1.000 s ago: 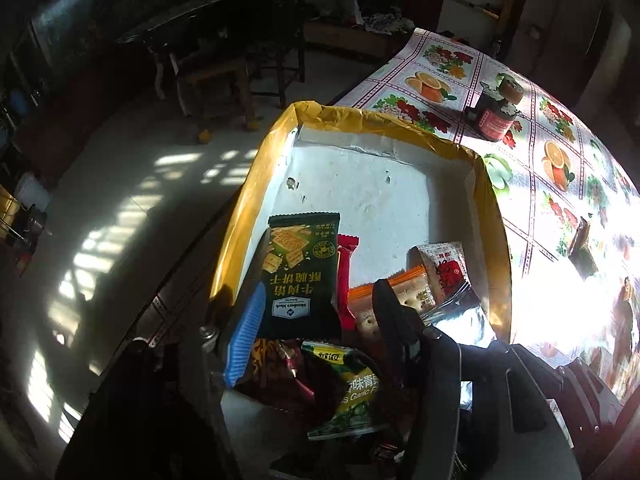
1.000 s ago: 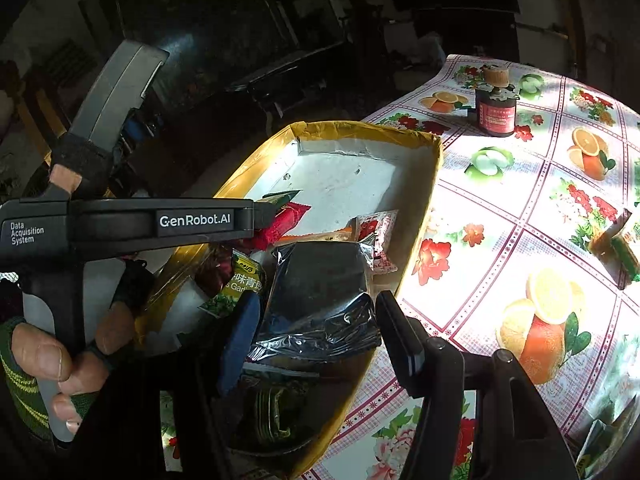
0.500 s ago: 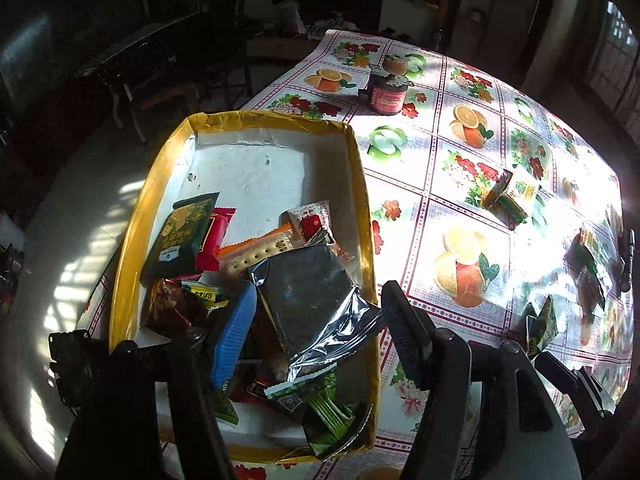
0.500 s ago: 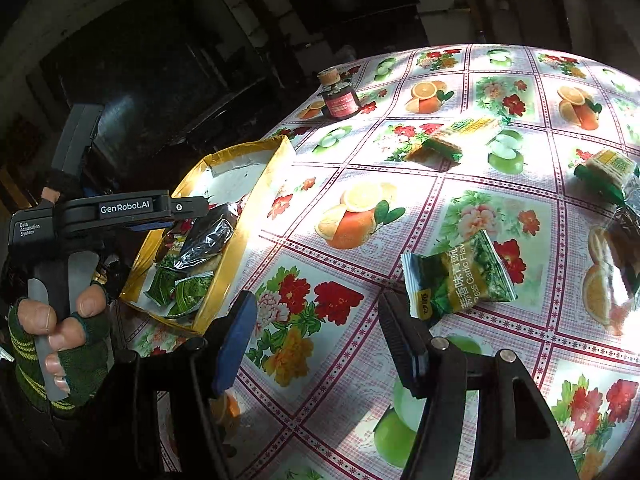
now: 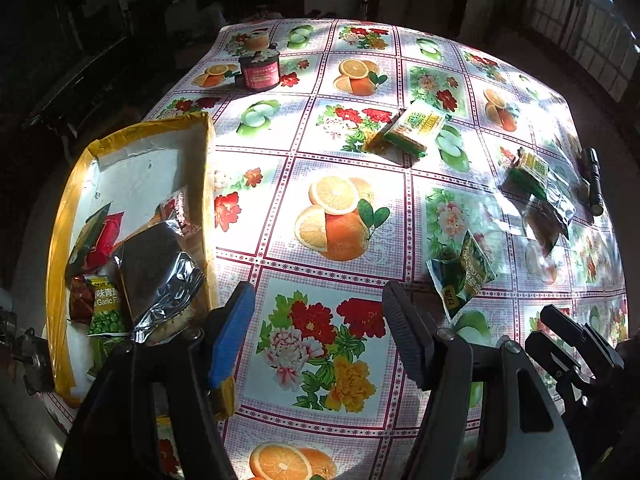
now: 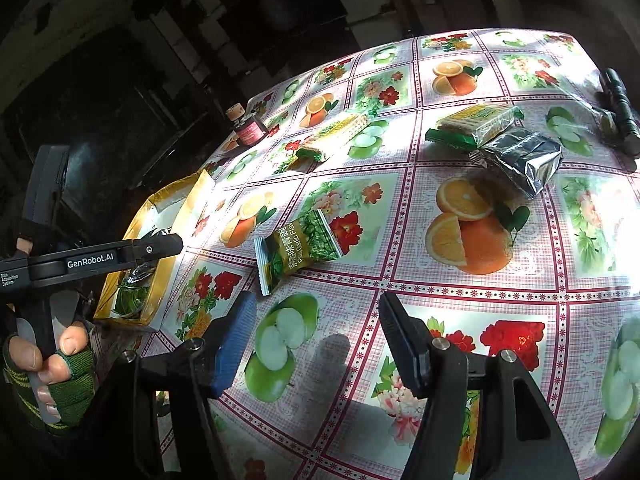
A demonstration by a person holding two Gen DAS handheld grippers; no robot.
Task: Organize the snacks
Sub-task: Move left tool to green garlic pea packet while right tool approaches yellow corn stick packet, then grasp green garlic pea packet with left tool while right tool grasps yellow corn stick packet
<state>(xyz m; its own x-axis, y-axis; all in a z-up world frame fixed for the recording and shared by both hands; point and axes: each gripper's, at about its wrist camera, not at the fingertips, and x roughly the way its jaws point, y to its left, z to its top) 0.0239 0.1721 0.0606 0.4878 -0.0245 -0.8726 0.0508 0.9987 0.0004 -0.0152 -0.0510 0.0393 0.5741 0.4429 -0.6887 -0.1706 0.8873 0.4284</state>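
A yellow-rimmed box (image 5: 209, 168) at the table's left edge holds several snack packs, with a silver foil pack (image 5: 160, 268) on top; the box also shows in the right wrist view (image 6: 160, 276). My left gripper (image 5: 316, 328) is open and empty over the tablecloth, right of the box. My right gripper (image 6: 316, 328) is open and empty, just short of a green garlic pea pack (image 6: 298, 246), which also shows in the left wrist view (image 5: 464, 276). Loose on the table lie a cracker pack (image 6: 476, 120), a silver foil pack (image 6: 520, 156) and another cracker pack (image 6: 340, 130).
A red-labelled jar (image 5: 260, 70) stands at the table's far left. A black torch (image 6: 620, 108) lies near the far right edge. The fruit-print tablecloth (image 5: 340, 220) covers the table. The left hand-held gripper (image 6: 92, 260) shows at the left of the right wrist view.
Both grippers have swung right, away from the box and over the tablecloth. The right gripper now faces the green pea pack. The silver foil pack stays in the box.
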